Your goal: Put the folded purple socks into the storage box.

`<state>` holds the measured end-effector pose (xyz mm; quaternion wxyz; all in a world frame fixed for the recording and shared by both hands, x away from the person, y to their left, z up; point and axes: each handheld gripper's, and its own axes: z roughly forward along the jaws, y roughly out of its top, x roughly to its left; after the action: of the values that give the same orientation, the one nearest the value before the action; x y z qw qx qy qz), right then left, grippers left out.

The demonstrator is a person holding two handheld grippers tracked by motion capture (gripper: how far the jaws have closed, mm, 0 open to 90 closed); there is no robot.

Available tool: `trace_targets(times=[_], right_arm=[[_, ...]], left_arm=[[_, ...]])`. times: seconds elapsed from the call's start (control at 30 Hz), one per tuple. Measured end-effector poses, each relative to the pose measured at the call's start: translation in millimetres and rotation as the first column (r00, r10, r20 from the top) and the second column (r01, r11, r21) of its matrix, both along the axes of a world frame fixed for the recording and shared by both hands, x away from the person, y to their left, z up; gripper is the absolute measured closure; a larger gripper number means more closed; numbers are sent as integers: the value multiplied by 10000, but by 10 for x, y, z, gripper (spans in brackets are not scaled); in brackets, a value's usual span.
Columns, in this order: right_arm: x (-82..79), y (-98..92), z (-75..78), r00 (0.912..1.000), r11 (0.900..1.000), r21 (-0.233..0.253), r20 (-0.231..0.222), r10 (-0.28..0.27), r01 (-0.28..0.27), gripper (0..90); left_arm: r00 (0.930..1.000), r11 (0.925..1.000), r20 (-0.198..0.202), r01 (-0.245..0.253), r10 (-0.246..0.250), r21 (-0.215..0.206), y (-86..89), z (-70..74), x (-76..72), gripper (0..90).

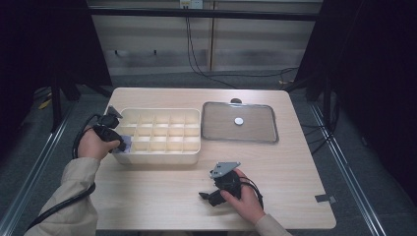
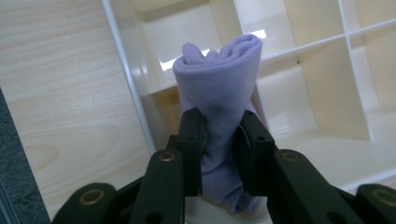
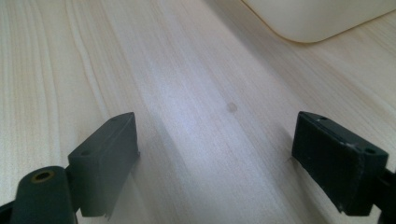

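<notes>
— Where is the cloth right now?

— The rolled lilac cloth (image 2: 217,88) sits clamped between the two jaws of the left claw (image 2: 219,140). The jaws press it from both sides low on the roll, and its folded top stands out beyond the jaw tips, toward twelve o'clock in the left gripper view.

— And where is that over the counter?

— From the high view, the left claw (image 1: 119,141) is at the nine o'clock end of the cream divided box (image 1: 192,156), with the cloth (image 1: 126,143) showing as a small lilac patch at the near-left corner compartment. In the left gripper view the roll hangs above the compartments beside the box's outer wall; I cannot tell whether it touches the bottom.

— What about the other claw?

— The right claw (image 1: 209,196) rests low over the bare counter (image 1: 295,187), around six o'clock from the box and well apart from it. Its jaws stand wide apart with nothing between them but wood grain, as the right gripper view (image 3: 215,154) shows; a rounded corner of the box (image 3: 317,18) lies at about one o'clock there.

— Anything else on the counter?

— A clear lid (image 1: 216,132) with a white knob lies flat at three o'clock from the box, just beside it.
</notes>
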<state>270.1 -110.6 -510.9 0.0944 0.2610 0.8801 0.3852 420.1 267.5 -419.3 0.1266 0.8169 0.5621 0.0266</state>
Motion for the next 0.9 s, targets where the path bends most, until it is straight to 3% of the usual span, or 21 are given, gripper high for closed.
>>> trace_targets(times=[0.9], right_arm=[[3, -1, 0, 10000, 10000, -2, 21, 20, -20, 138]], left_arm=[[9994, 9999, 327, -75, 77, -73, 50, 461, 31, 713]])
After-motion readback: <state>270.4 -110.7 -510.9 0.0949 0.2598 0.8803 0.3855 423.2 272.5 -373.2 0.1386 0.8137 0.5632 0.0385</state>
